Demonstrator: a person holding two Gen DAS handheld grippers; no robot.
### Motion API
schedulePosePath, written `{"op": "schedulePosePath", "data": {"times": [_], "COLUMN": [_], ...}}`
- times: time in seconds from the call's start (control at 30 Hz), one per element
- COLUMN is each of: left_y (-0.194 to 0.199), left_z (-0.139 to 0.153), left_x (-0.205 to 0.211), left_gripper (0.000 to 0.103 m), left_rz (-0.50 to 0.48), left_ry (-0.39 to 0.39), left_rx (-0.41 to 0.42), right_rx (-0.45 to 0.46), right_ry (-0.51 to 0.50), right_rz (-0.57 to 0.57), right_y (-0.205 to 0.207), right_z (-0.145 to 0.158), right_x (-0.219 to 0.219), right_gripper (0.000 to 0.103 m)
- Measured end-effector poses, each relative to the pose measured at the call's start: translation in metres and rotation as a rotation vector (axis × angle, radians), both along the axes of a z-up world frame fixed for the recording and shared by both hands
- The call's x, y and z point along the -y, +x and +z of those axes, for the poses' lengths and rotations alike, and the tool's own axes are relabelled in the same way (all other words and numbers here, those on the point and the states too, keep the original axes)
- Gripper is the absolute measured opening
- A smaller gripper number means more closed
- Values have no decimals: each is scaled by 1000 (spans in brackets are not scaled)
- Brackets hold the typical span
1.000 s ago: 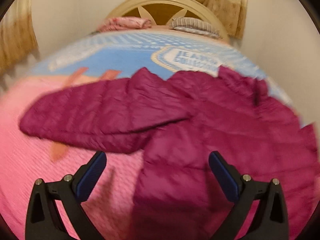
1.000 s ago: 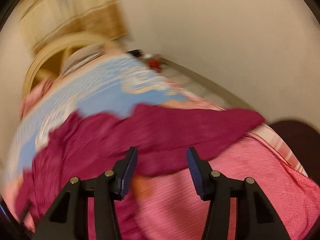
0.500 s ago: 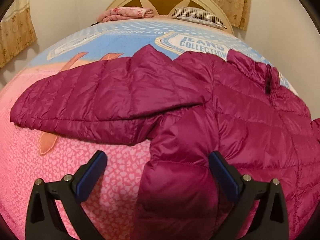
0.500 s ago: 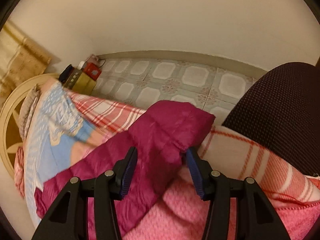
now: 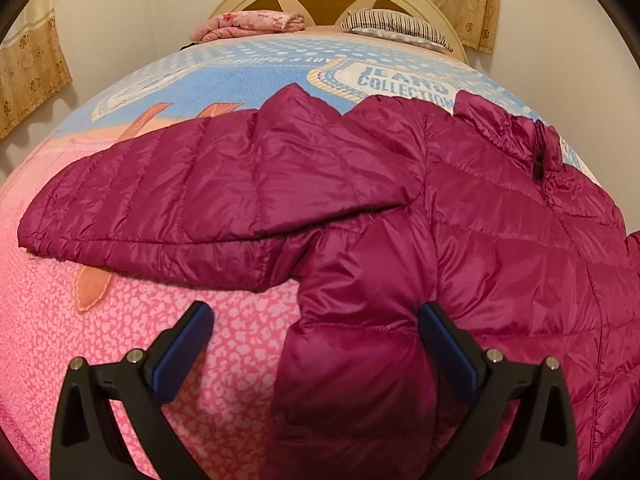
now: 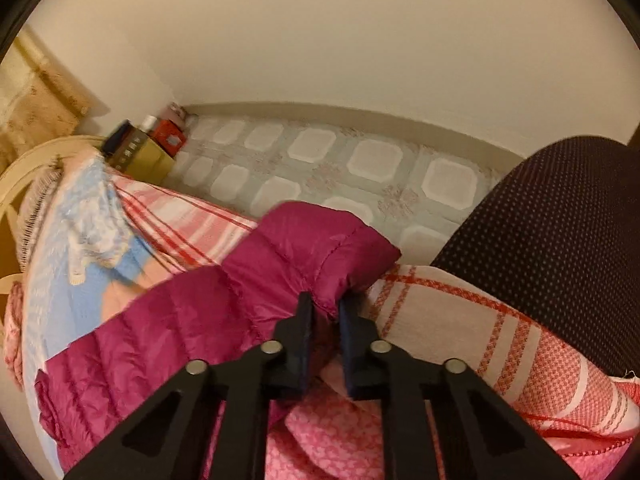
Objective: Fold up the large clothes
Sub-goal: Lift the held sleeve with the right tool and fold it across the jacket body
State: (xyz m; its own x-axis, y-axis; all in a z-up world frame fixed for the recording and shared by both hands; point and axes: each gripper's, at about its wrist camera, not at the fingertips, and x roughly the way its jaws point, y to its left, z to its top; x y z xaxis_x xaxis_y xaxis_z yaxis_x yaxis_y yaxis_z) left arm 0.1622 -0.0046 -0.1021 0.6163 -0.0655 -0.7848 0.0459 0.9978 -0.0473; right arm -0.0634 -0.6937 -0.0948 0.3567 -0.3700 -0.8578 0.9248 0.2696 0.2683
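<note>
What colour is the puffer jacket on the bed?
Magenta puffer jacket; clearest in the left wrist view.

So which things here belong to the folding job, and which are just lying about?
Job:
- magenta puffer jacket, spread on the bed
- its sleeve cuff
- right gripper, closing on the cuff's edge
- left gripper, open over the jacket's hem

Lying about:
- pink folded cloth
- striped pillow
- boxes on the floor
- dark dotted chair

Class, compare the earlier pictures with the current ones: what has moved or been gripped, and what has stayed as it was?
The right gripper swung to the jacket's right sleeve cuff at the bed's edge, and its jaws are closing, pinching the cuff's hem. Unchanged: the left gripper stays open above the magenta puffer jacket, which stays spread on the pink bedspread.
</note>
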Motion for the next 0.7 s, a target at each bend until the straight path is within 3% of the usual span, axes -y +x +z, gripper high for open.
{"op": "schedulePosePath", "data": {"times": [0.1,0.2,0.33,0.43,0.53,0.7], "left_y": [-1,-2,-4,-7,-9,-11], "left_z": [0,0,1,2,3,3], "left_x": [-2,-3,-6,-9,-11,-15], "left_gripper": [103,103,103,103,103,103], "left_rz": [-1,-2,-3,-3,-4,-6], "left_ry": [-4,-9,-23,-33,-46,-73], "left_rx": [1,3,6,9,12,19], "right_rx": [23,40,90,124,166,243], "right_ry": [-136,-319,-531,-617,-647,-592], "right_rz": [37,126,287,440,606,858], "right_y": [2,13,35,61,89,139], "right_z": [38,95,169,202,213,193], "right_x": [-23,-66,-145,-212,-281,-382], "right_gripper": [7,7,7,7,7,6]}}
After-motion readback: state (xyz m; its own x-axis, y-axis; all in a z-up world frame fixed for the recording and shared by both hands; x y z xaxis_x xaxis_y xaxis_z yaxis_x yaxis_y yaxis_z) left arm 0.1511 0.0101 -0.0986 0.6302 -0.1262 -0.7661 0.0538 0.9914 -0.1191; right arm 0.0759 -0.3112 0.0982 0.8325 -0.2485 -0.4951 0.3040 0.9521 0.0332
